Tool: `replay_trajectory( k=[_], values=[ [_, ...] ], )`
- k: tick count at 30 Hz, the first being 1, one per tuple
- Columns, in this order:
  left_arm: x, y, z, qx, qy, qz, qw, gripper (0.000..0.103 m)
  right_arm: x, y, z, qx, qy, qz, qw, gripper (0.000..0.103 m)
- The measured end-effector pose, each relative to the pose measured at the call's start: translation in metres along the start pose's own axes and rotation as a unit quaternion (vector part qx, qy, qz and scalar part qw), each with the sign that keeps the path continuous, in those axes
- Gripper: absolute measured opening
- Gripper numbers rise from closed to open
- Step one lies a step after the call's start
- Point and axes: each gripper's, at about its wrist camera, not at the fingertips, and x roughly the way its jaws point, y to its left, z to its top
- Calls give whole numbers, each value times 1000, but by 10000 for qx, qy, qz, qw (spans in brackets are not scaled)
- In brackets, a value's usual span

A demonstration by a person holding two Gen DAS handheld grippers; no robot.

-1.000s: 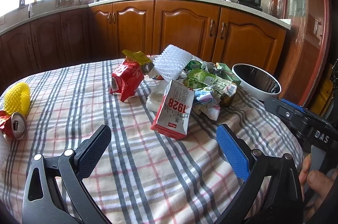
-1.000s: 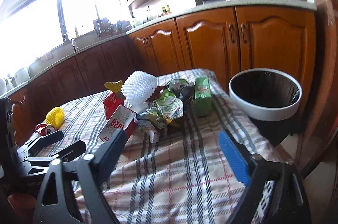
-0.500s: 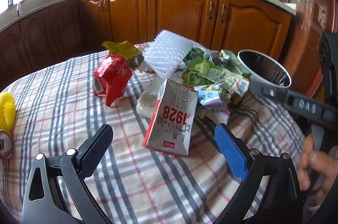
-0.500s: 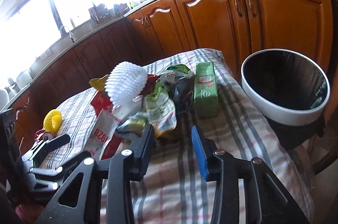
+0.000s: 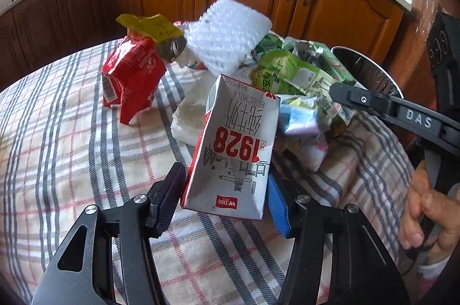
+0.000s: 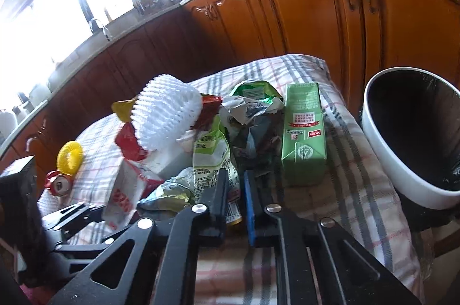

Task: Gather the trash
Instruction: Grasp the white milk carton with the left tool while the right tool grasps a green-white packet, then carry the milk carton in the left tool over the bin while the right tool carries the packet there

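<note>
Table under a plaid cloth, trash heaped toward my right

I see the table (image 5: 66, 132) covered in a cloth of grey and red checks, with a red snack bag (image 5: 132, 77) resting on it at the left of the heap, a white milk carton (image 5: 235, 149) printed 1928 lying nearest me, and a green carton (image 6: 304, 132) lying flat on the side toward the bin. Well apart at the far left sit a yellow foam net (image 6: 70, 156) and a crushed red can (image 6: 59, 185), touching each other.

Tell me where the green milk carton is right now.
In the right wrist view, the green milk carton lies on the checked tablecloth, between the wrapper pile and the white bin.
</note>
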Motion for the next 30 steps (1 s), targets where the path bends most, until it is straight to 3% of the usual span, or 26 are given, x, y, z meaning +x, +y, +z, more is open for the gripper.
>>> replay_trajectory(
  k=[8, 15, 30],
  values=[
    [-38, -12, 5, 79, -447, -211, 9987, 52, -42, 14, -6, -101, -437, 14, 9990, 7],
    [-59, -31, 17, 192, -633, -561, 9962, 52, -79, 3, -12, 20, -771, -128, 9969, 7],
    [-28, -125, 44, 865, -321, -1230, 9881, 51, -138, -65, -17, 606, -1226, -727, 9879, 7]
  ],
)
